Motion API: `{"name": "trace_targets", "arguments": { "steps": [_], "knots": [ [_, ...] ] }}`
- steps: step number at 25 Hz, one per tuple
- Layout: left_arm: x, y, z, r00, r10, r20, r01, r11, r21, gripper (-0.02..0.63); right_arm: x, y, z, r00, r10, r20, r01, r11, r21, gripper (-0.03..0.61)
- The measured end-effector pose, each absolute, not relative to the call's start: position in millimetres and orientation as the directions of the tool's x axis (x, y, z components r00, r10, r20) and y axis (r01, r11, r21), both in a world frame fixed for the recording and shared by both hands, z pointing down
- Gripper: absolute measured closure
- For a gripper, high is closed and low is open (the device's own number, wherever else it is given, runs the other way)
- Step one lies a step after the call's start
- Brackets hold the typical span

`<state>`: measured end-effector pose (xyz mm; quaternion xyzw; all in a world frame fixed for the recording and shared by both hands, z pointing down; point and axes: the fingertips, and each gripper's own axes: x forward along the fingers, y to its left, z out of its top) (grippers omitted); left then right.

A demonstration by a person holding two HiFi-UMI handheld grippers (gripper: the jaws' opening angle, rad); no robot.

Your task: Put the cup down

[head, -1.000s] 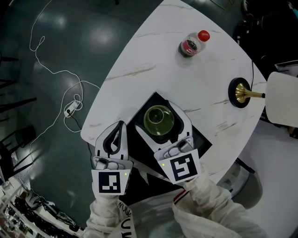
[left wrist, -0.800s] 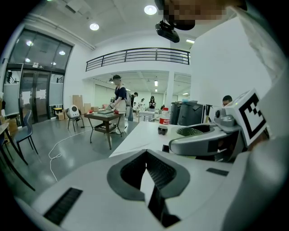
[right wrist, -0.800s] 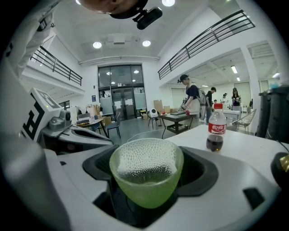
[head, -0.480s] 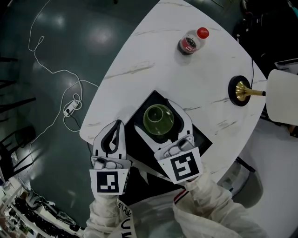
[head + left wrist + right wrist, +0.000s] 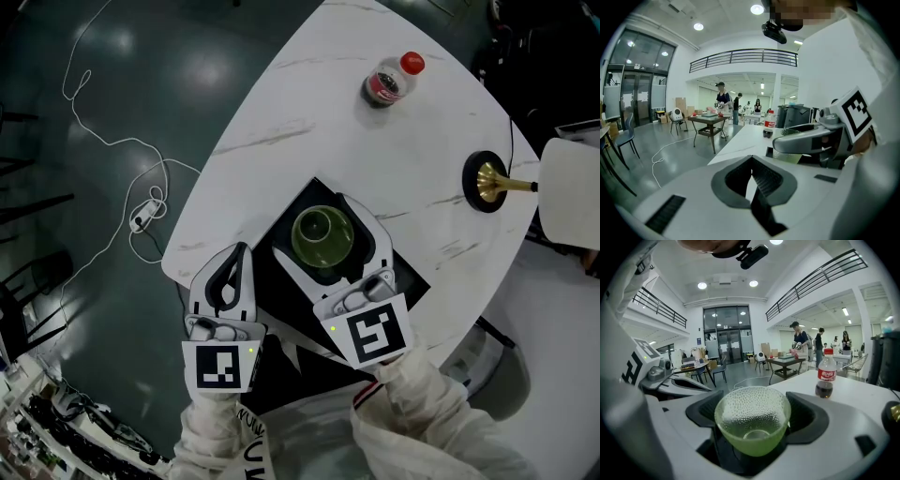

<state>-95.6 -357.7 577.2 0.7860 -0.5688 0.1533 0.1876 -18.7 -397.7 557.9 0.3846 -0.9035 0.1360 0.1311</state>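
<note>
White right gripper (image 5: 317, 223): jaws wide, pinching green dimpled glass cup (image 5: 752, 420) by its sides, cup upright. Cup over black square mat (image 5: 302, 199) near front edge of white marble-look table (image 5: 309, 103); contact with mat unclear. Left gripper (image 5: 242, 255) just beside, at table edge, jaws pressed together, nothing between. Farther off: red-capped cola bottle (image 5: 389, 82), brass lamp base (image 5: 483, 185). White cable (image 5: 141, 216) on dark floor.

Red-capped cola bottle (image 5: 392, 81) stood on the white marble table (image 5: 300, 112), brass lamp base (image 5: 487, 183) near the edge, white cable (image 5: 103, 145) lay across the floor (image 5: 84, 234)
</note>
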Motion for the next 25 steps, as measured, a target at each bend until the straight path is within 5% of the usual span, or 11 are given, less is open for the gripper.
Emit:
{"name": "trace_targets", "arguments": {
  "steps": [25],
  "knots": [
    [-102,-326,571,0.335,-0.832,0.442,-0.942,-0.314,0.121,0.603,-10,-385,537,-0.634,-0.71,0.307,-0.765,0.633,-0.116,0.12]
  ]
}}
